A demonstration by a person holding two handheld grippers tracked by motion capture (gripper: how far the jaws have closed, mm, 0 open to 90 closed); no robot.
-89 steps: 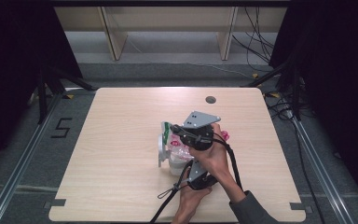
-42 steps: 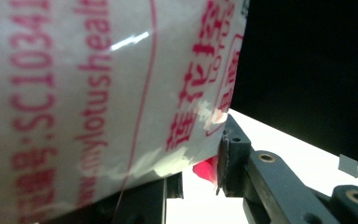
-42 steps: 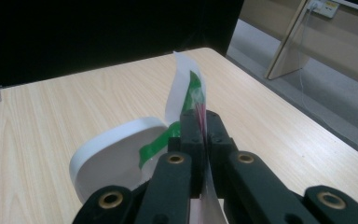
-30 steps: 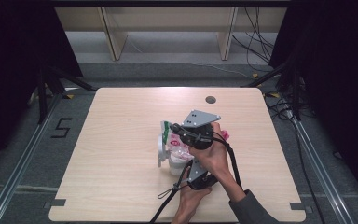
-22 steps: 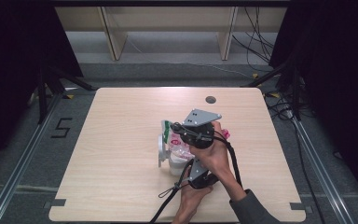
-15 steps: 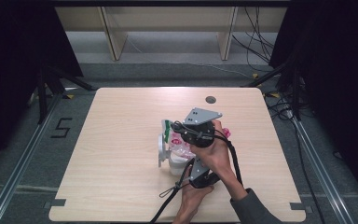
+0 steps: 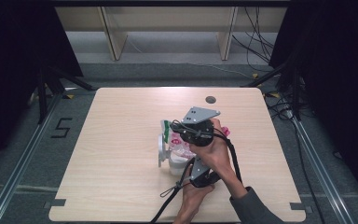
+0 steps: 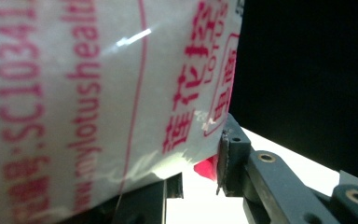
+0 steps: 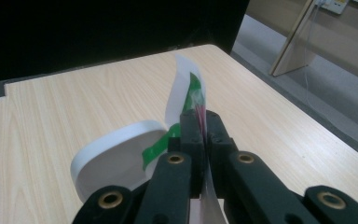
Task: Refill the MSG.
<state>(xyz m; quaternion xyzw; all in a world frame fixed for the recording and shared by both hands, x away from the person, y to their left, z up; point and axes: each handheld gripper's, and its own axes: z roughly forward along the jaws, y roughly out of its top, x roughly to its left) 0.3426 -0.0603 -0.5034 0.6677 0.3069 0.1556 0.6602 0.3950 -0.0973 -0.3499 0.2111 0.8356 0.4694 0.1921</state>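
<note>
Wipes pack, a soft white packet with red print, sits near the middle of the table, and both tools are on it. The right gripper has its jaws pressed together on the thin adhesive flap, a white strip with green and red print that curves up out of the grip; the round white lid stands hinged open just beside it. The left gripper is clamped on the lower body of the pack, whose printed film fills the space between its jaws. From above, the right hand crosses over the left hand, with the right tool farther from the person. Nothing has shifted over the last few seconds: the hands, the pack and the raised flap sit as they did. My reading is a pause mid-peel, with the seal lifted but not yet pulled clear of the opening.
</note>
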